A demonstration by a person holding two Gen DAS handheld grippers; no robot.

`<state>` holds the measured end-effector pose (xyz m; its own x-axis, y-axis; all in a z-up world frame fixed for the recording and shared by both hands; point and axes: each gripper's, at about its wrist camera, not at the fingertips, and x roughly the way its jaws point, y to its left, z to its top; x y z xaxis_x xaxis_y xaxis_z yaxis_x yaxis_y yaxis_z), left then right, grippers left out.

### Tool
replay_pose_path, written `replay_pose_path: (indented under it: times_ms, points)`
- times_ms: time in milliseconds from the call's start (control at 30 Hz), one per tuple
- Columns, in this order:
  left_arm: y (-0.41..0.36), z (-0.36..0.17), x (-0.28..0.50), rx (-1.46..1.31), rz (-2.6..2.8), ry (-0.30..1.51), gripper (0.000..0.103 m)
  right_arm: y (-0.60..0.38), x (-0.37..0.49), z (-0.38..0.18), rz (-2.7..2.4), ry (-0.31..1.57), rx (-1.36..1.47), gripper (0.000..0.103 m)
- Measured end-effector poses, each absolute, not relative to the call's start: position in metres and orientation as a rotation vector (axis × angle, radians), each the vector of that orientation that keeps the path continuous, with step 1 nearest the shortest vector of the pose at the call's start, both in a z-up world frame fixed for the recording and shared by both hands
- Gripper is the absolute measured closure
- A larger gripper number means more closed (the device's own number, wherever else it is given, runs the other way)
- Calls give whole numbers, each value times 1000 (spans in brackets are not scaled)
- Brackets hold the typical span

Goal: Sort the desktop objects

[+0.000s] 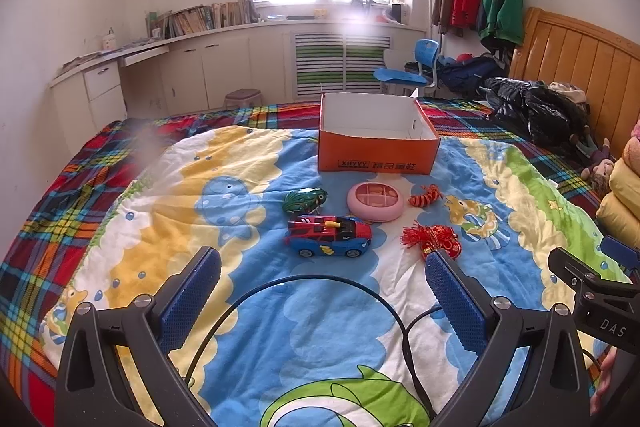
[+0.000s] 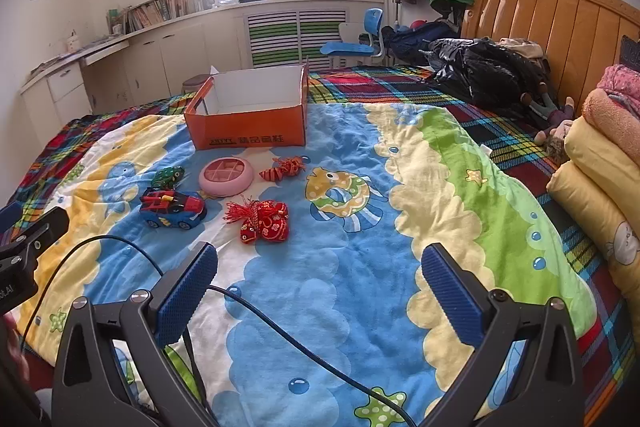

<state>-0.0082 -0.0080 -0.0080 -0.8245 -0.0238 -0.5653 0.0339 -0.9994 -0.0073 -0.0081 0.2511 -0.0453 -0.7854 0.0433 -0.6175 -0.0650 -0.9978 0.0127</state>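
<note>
An open orange shoebox [image 1: 376,149] [image 2: 250,137] stands on the cartoon quilt, empty inside. In front of it lie a green frog toy [image 1: 305,199] [image 2: 168,176], a pink round case [image 1: 375,202] [image 2: 227,175], an orange striped shrimp toy [image 1: 425,197] [image 2: 282,168], a blue and red toy car [image 1: 328,235] [image 2: 173,208] and a red tasselled pouch [image 1: 434,239] [image 2: 262,221]. My left gripper [image 1: 323,269] hangs open just short of the car. My right gripper [image 2: 319,265] is open too, over bare quilt to the right of the pouch.
A black cable [image 1: 320,281] [image 2: 280,333] loops over the quilt under both grippers. A black jacket [image 2: 480,75] and folded blankets [image 2: 600,163] lie along the wooden headboard [image 2: 552,15] on the right. The other gripper's body shows at each view's edge.
</note>
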Motion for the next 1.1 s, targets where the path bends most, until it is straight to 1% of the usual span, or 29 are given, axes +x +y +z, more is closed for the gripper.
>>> replay_pose_path:
  times_ms: [1100]
  points:
    - [-7, -9, -9, 937, -2973, 10, 0, 261, -10, -48, 2888, 129, -1027, 0]
